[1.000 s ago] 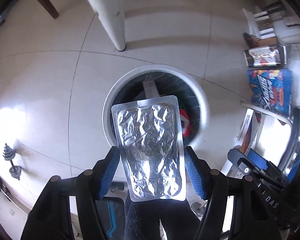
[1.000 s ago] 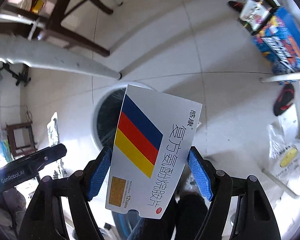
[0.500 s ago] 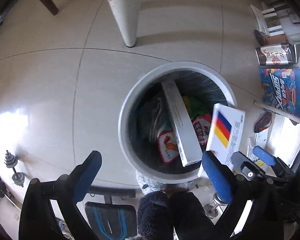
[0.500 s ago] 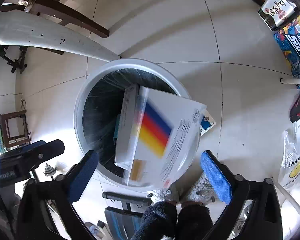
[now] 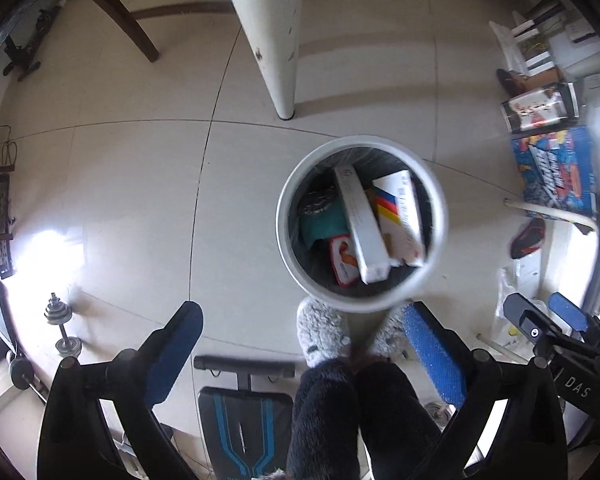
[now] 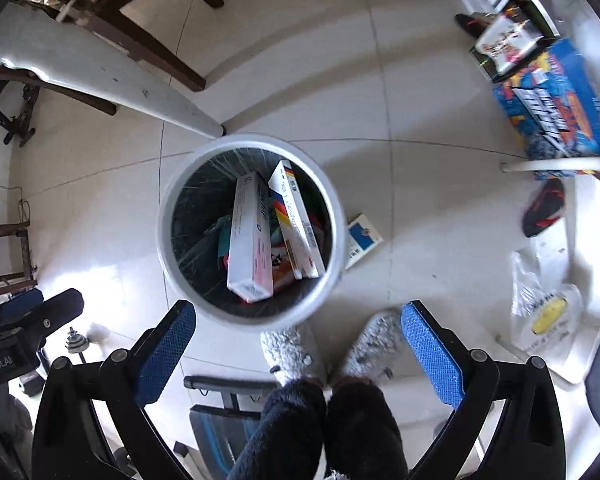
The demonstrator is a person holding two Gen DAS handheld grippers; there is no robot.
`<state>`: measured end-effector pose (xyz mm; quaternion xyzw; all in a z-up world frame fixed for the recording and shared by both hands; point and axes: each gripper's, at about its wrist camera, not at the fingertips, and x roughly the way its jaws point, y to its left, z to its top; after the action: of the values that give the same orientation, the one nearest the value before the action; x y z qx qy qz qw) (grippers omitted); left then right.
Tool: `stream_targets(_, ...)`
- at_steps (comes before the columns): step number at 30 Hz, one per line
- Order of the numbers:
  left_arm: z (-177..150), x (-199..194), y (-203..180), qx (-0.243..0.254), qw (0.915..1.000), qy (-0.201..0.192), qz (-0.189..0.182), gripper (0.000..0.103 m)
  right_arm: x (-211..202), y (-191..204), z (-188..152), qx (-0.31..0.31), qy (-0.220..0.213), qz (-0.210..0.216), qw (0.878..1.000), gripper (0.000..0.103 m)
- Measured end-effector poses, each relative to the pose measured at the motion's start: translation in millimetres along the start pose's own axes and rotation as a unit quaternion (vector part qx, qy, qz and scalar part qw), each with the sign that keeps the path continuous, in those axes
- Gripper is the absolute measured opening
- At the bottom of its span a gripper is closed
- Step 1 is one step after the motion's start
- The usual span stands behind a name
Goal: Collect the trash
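Observation:
A round white trash bin stands on the tiled floor; it also shows in the right wrist view. Inside lie a long white box, the medicine box with blue, red and yellow stripes and other wrappers. In the right wrist view the long box and the striped box lean side by side. My left gripper is open and empty above the bin's near side. My right gripper is open and empty, also above the bin. The foil blister pack is not seen.
A small blue-and-white card lies on the floor right of the bin. A white table leg stands behind it. Colourful boxes and a plastic bag are at right, dumbbells at left. The person's slippered feet stand just below the bin.
Both grippers opened and let go: the foil blister pack and the striped medicine box dropped into the bin. Both grippers have since risen, so the bin looks smaller.

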<state>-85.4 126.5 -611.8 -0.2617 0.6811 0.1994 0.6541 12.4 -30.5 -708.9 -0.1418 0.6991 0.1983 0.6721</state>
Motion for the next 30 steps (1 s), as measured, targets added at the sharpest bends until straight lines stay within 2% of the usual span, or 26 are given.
stream_targets(5, -27, -82, -13, 0.011, 0.9997, -0.017, -0.015, 0.103, -90, -7, -19, 0.009, -0.015, -0.002, 1.0, 0.103)
stream_targets(11, -59, -189, -29, 0.037, 0.9976, -0.043, -0.039, 0.103, -229, -11, -45, 0.015, -0.038, 0.025, 0.999, 0.103)
stream_targets(19, -96, -307, -41, 0.05, 0.9908, -0.076, -0.099, 0.103, -400, -17, -84, 0.008, -0.073, 0.068, 0.995, 0.103)
stream_targets(26, -123, -392, -44, 0.06, 0.9814, -0.112, -0.144, 0.103, -510, -22, -112, -0.005, -0.109, 0.1, 0.989, 0.103)
stream_targets(30, -134, -423, -45, 0.06, 0.9757, -0.128, -0.167, 0.103, -554, -18, -125, -0.017, -0.115, 0.123, 0.986, 0.103)
